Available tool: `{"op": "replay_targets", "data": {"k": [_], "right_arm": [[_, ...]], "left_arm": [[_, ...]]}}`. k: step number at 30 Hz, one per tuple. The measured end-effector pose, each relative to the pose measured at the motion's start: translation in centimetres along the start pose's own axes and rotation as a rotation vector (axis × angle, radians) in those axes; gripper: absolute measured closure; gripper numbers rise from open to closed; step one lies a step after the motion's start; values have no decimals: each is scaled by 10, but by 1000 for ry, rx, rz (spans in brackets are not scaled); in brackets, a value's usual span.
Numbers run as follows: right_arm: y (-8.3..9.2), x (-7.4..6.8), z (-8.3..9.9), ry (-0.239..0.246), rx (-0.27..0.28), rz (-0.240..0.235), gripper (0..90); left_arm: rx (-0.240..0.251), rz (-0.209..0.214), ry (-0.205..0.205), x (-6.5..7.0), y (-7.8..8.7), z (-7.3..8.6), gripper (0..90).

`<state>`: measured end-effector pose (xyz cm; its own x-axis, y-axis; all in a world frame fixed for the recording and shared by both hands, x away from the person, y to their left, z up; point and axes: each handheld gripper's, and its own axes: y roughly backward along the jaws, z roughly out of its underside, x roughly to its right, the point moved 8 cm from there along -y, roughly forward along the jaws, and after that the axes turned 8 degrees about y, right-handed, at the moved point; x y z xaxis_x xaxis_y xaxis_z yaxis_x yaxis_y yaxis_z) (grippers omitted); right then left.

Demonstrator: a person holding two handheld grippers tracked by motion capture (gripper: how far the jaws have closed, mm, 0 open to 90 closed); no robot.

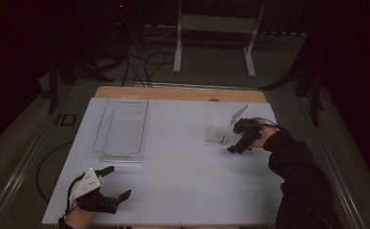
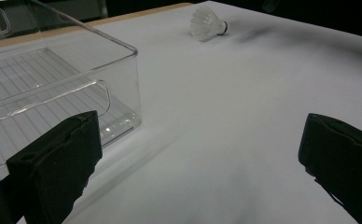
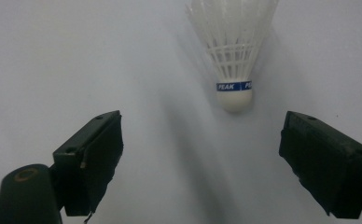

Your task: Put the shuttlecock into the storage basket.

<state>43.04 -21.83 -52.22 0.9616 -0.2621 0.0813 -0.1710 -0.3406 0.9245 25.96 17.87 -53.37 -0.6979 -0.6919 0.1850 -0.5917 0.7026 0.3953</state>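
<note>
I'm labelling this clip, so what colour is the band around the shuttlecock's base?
Blue with white lettering, on the white shuttlecock; clearest in the right gripper view.

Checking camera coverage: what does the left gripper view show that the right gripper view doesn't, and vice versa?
Left gripper view: the clear plastic bin, empty, standing on the white table, with the wooden table edge behind it, seen between the left gripper and its wide-open jaws.

Right gripper view: the blue band on the shuttlecock reading PEAK, and the right gripper, jaws open, just short of the cork.

Both: the white shuttlecock lying on its side on the table, untouched.
</note>
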Motion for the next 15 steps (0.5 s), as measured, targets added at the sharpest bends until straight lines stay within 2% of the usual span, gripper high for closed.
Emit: {"op": "replay_targets", "data": {"k": [2, 5, 8, 12, 15], "right_arm": [[-4, 0, -2, 44, 1, 23, 134], [-9, 1, -3, 55, -24, 21, 129], [-14, 4, -5, 48, -31, 16, 132], [-17, 9, -8, 35, -8, 13, 141], [-21, 12, -10, 34, -13, 20, 132]], "left_arm": [[1, -3, 3, 0, 0, 0, 2], [9, -3, 13, -1, 0, -1, 2], [7, -1, 11, -1, -1, 0, 2], [3, 3, 12, 0, -1, 0, 2], [5, 1, 15, -1, -1, 0, 2]]}}
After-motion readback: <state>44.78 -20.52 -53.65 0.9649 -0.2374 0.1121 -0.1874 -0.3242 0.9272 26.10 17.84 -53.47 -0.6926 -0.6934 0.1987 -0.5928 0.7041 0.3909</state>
